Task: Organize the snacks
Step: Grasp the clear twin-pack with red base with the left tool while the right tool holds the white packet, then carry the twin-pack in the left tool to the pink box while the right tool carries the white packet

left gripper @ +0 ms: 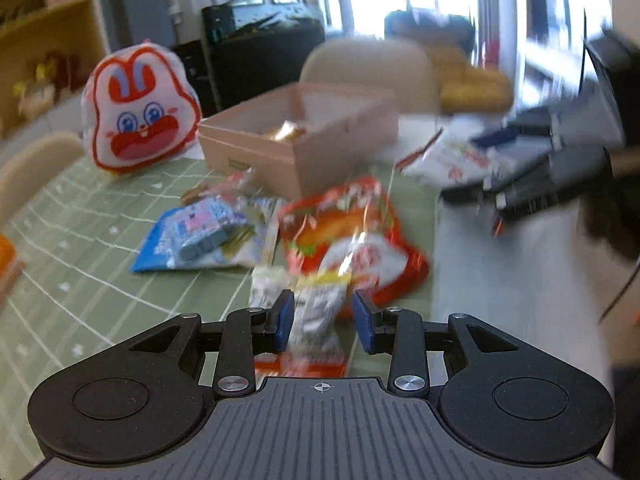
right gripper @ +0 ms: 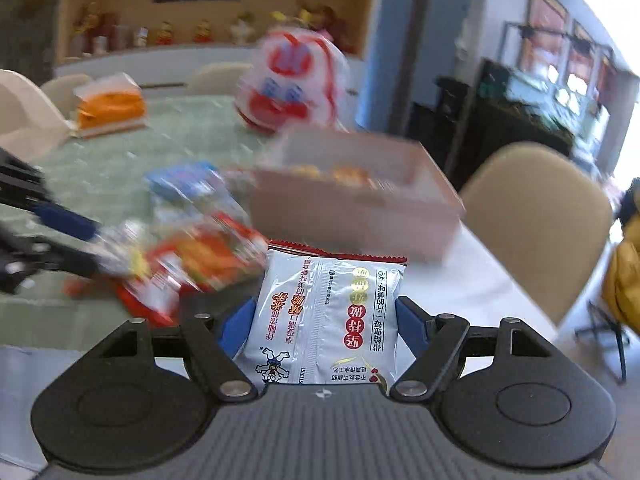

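Nearest the right camera, the right hand-held gripper (right gripper: 326, 320) is clamped on a white snack packet (right gripper: 326, 312) — blue pads pressing its two side edges, the packet standing on end with its long axis running away from the camera and its red crimped seal pointing toward the box. The print reads upside down from here, so the packet's top is nearest the gripper body.

The left hand-held gripper (left gripper: 323, 316) has a small silver sachet (left gripper: 316, 320) between its pads; the left pad touches it, but a gap shows on the right, so the fingers look narrowed rather than fully pinched — I cannot tell if the grip is firm. The sachet's long axis also runs forward, along the fingers.

Beyond, on the green-matted part of the surface, lie a red snack bag (left gripper: 352, 232) and a blue snack bag (left gripper: 200, 236), side by side, near the surface's right edge. Farther still sits the open cardboard box (left gripper: 304, 136), already holding a few golden-wrapped items, with a rabbit-faced pouch (left gripper: 140, 112) to its left.

The step in hand appears to be carrying packets to the box. The next move likely calls for lifting the white packet over the near wall, then releasing it inside.
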`<state>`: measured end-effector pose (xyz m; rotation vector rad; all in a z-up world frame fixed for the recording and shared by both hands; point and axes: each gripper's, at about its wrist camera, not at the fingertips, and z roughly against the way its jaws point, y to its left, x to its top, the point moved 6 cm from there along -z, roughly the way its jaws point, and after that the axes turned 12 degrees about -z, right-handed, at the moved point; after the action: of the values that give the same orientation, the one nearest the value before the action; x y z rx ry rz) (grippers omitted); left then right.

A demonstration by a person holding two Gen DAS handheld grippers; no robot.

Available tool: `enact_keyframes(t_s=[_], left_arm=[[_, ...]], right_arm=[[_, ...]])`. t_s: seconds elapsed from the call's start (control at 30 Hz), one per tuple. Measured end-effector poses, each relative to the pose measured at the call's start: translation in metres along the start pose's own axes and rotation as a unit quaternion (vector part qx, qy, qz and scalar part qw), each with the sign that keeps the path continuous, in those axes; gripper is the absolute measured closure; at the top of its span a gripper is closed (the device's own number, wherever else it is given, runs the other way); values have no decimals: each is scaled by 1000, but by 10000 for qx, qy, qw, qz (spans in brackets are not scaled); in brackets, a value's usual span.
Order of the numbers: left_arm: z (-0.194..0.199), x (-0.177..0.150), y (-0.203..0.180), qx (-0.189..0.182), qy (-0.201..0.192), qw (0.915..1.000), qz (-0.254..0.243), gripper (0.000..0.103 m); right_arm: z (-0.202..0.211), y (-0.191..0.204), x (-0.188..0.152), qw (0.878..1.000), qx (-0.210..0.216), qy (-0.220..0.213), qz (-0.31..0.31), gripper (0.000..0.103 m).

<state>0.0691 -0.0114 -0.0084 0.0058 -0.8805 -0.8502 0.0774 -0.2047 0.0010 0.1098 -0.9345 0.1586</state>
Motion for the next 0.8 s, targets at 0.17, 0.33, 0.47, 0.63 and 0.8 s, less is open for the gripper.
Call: enact_keyframes(t_s=[0.17, 0.33, 0.47, 0.63, 0.8], left_arm=[[-8, -13, -14, 179, 294, 9979, -541, 59], [-9, -11, -12, -382, 320, 9984, -258, 31], [-4, -7, -3, -310, 232, 9992, 35, 32], [-14, -13, 18, 132, 425, 9986, 298, 34], [-31, -17, 26, 61, 514, 9970, 574, 32]], right_arm=[[-22, -16, -15, 9983, 156, 271, -501, 23], [-24, -17, -18, 9964, 400, 372, -648, 17], [-26, -15, -19, 9968, 458, 347, -552, 12], [-25, -14, -19, 9964, 575, 387, -487, 8], [-26, -14, -19, 9959, 644, 450, -444, 5]])
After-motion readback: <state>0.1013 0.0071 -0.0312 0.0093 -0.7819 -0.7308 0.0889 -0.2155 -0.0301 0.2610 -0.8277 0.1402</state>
